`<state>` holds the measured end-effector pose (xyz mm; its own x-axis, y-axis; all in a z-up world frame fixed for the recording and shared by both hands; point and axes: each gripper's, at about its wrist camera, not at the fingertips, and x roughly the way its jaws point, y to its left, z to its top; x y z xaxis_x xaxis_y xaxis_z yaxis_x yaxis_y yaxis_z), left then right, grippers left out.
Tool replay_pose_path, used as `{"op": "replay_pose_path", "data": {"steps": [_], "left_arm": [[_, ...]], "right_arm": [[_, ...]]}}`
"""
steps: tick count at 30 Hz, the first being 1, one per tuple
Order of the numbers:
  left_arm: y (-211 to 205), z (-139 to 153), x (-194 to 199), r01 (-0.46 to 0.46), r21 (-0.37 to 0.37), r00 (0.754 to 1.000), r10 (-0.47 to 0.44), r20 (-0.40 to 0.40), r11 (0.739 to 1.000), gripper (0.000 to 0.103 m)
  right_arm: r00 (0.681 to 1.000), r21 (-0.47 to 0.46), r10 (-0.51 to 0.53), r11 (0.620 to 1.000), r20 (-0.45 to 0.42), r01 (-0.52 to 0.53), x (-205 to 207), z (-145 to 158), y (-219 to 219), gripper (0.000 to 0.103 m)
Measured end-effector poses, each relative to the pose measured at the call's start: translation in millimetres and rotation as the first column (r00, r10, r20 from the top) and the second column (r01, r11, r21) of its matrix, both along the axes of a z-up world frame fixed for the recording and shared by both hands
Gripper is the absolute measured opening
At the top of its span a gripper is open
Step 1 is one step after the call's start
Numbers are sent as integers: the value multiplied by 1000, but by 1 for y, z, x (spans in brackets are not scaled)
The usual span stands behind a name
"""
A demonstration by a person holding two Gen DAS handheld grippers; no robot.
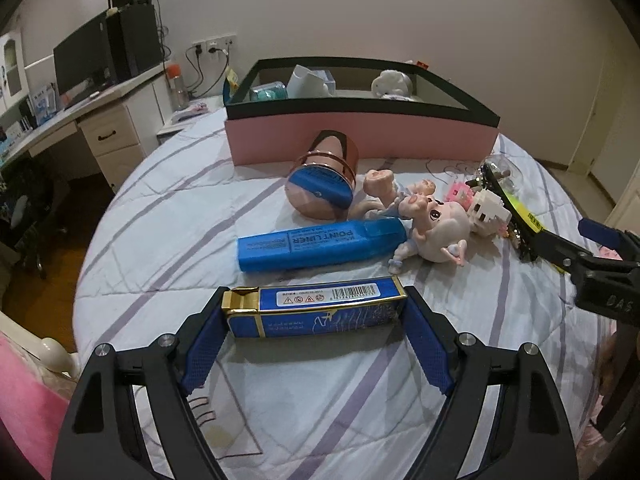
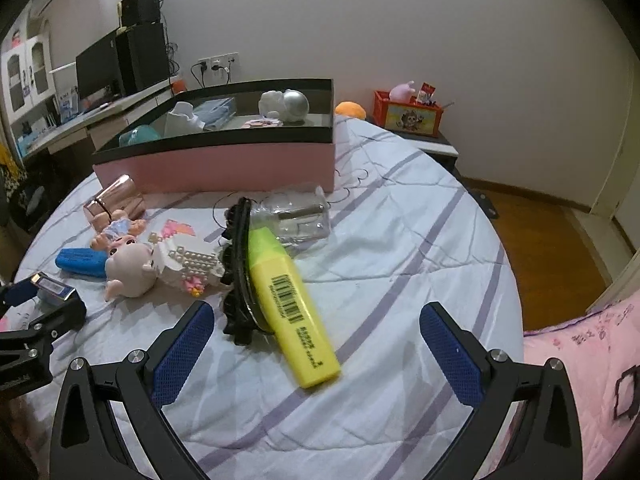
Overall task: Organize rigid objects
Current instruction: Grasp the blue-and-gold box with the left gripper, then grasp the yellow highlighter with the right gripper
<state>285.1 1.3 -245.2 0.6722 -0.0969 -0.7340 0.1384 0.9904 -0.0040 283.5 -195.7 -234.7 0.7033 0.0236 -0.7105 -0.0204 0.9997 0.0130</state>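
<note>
A blue and gold lighter lies crosswise on the striped bed cover, and my left gripper is shut on it, one blue pad against each end. In the right wrist view a yellow highlighter lies slanted on the cover, its near end between the wide-open fingers of my right gripper; neither pad touches it. A black hair clip rests against the highlighter's left side. The pink box with a black rim stands at the back and holds several items.
A blue highlighter, a pink doll, a rose-gold jar on its side and a white block figure lie between the grippers and the box. A clear plastic bag lies behind the clip. The desk stands left.
</note>
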Motion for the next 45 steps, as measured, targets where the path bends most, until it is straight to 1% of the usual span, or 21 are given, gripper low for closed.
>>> {"op": "replay_pose_path", "data": {"steps": [3,4,5,6,8,9,11,16,18,21,22,23,24,28,31,34,37,38,42,44,45], "left_arm": [[1,3,-1,-1,1,1000,1,12,1000,84],[1,4,-1,0,2,1000,0,17,1000,84],[0,5,-1,3,4,1000,-3,18,1000,84],[-2,5,-1,8,4,1000,-8,19,1000,84],[-5,6,-1,18,1,1000,-18,18,1000,84],[-7,5,-1,24,1,1000,-24,15,1000,84],[-11,4,-2,32,7,999,-32,10,999,84],[-14,3,-4,40,21,999,-40,0,999,84],[-13,3,-4,34,22,999,-34,-1,999,84],[-12,3,-3,25,20,1000,-25,0,999,84],[-12,3,-3,25,20,1000,-25,-1,1000,84],[-12,3,-3,25,21,1000,-25,-2,999,84],[-13,3,-3,27,21,1000,-27,1,999,84],[-15,5,-6,41,24,999,-41,4,999,84],[-15,6,-8,45,23,999,-45,3,999,84],[-16,6,-9,45,21,999,-46,4,999,84],[-16,6,-10,48,18,999,-48,4,999,84],[-16,6,-10,48,17,999,-48,3,999,84],[-15,3,-9,47,17,999,-47,-9,999,84],[-14,2,-9,39,18,999,-39,-13,999,84],[-13,3,-10,36,13,999,-36,-8,999,84]], "right_arm": [[1000,19,-1,1000,2,1,-10,0,-10,102],[1000,14,-5,1000,-4,5,-13,-1,-13,99],[1000,10,-8,1000,-15,9,-16,-3,-15,92],[1000,10,-6,1000,-26,7,-16,-5,-17,89],[998,5,8,1000,-57,-8,-15,-13,-18,68],[998,-6,14,1000,-63,-14,-13,-15,-17,68],[998,-22,33,999,-54,-34,-9,-13,-16,61],[992,-49,104,993,-75,-108,12,-11,-8,60],[988,-60,133,989,-76,-137,18,-11,-4,54],[981,-53,180,982,-72,-184,22,-12,1,34],[978,-41,197,979,-68,-200,22,-11,2,24],[976,-32,207,977,-66,-210,20,-12,2,17],[975,-27,212,977,-64,-214,20,-12,3,13],[981,21,187,982,-50,-186,4,-10,-2,12],[987,87,152,985,-44,-148,-13,-10,-10,12],[989,85,138,987,-45,-133,-17,-11,-11,13],[990,65,132,990,-50,-129,-9,-10,-9,14],[990,59,130,990,-53,-127,-6,-10,-8,19],[989,0,133,991,-62,-133,9,-11,-2,26],[989,-11,139,990,-57,-140,12,-10,0,26],[988,-4,143,990,-58,-144,14,-11,-1,24]]}}
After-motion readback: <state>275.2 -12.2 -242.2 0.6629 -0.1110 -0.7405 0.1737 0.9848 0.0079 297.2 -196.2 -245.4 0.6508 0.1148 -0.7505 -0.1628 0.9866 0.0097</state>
